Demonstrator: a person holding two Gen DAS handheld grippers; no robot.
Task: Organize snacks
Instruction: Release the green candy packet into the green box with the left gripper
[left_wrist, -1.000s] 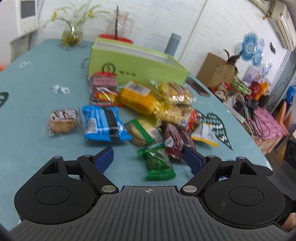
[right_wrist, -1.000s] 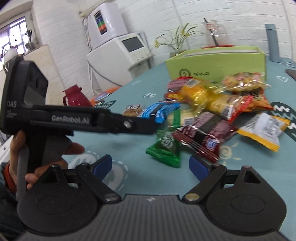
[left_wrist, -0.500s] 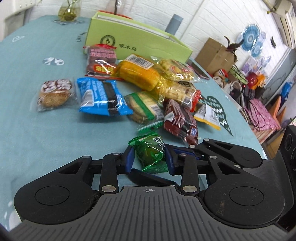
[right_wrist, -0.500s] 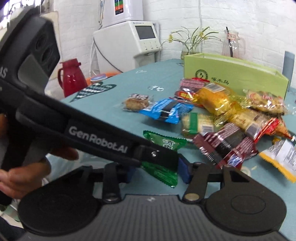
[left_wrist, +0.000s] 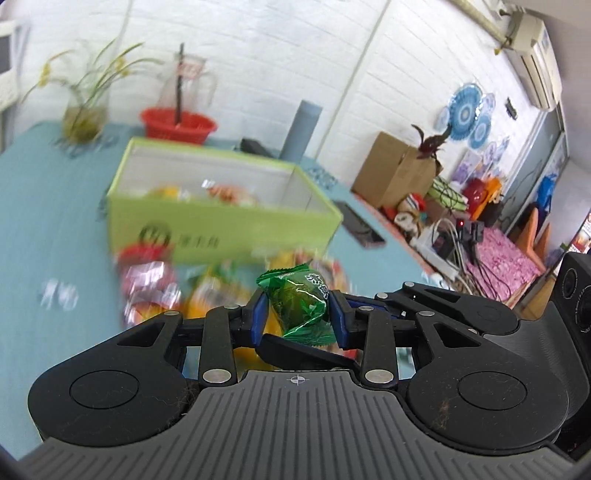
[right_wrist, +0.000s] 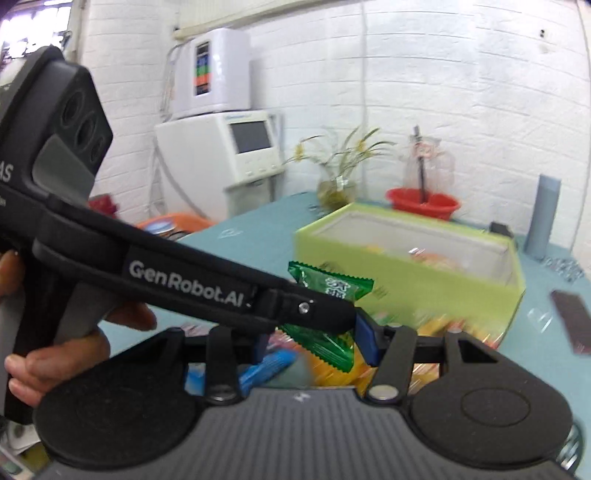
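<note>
Two grippers meet on one item: a green snack packet (left_wrist: 301, 308), lifted clear of the bench (left_wrist: 44, 229). Left gripper (left_wrist: 299, 317): blue pads (left_wrist: 258, 319) drawn close and pressing the packet's two sides, the packet upright between them. Right gripper (right_wrist: 316, 341): jaws narrowed around the same packet (right_wrist: 325, 314), its blue pads (right_wrist: 367, 341) at the wrapper's edges, with the left gripper's black arm crossing in front from the left; a hand (right_wrist: 55, 343) grips that tool's handle at the left edge of the right wrist view. Lime-green box (left_wrist: 221, 206): open-topped, pale inside, standing on the bench beyond the packet, with a few yellow and orange wrapped snacks (left_wrist: 225, 194) lying at its bottom. Loose snack pile (left_wrist: 155, 291): red, yellow and orange wrappers, blurred, on the bench in front of the box and below the held packet. Bench: teal cloth with pale printed marks. Also on it, behind the box: red basket (left_wrist: 179, 125), glass vase of yellow-flowered stems (left_wrist: 83, 110), clear pitcher (left_wrist: 188, 88), grey cylinder (left_wrist: 301, 129). Dark flat phone-like slab (left_wrist: 360, 227) lies to the right of the box.
</note>
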